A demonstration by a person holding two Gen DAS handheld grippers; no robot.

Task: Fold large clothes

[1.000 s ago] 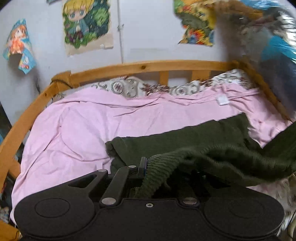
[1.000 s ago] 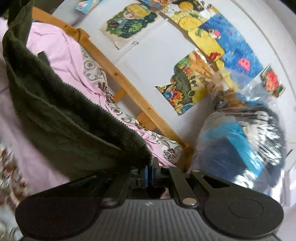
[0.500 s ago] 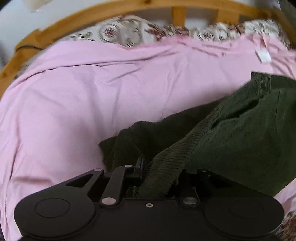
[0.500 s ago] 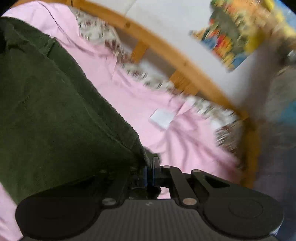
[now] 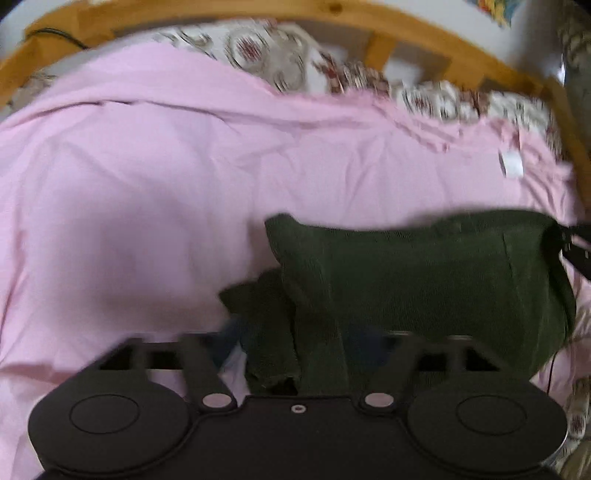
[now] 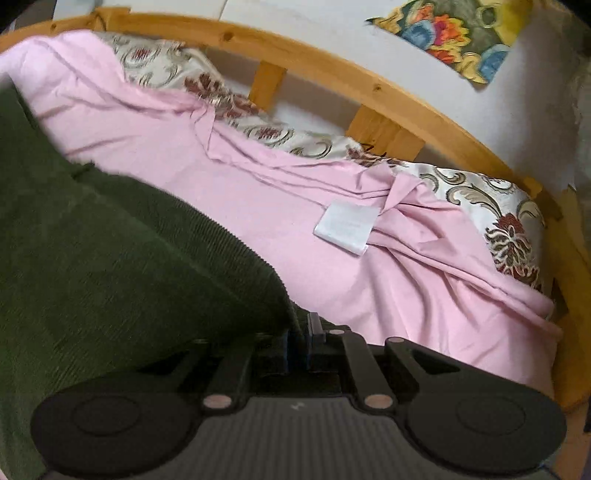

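A dark green corduroy garment [image 5: 424,273] lies folded on the pink sheet [image 5: 129,206]. My left gripper [image 5: 295,354] is open, its jaws spread wide, with the garment's near edge lying loose between them. In the right wrist view the garment [image 6: 110,266] fills the left side. My right gripper [image 6: 299,332] is shut on the garment's ribbed edge, low over the sheet. The right gripper also shows at the far right edge of the left wrist view [image 5: 576,247].
A wooden bed rail [image 6: 332,66] curves round the back and right side [image 6: 572,295]. A patterned cover [image 6: 498,206] lies under the pink sheet [image 6: 258,192]. A white label [image 6: 347,225] sits on the sheet. A colourful picture [image 6: 454,33] hangs on the wall.
Both grippers came down and laid the garment folded on the sheet. My left gripper has opened and let go of the ribbed edge. The right one still holds it.
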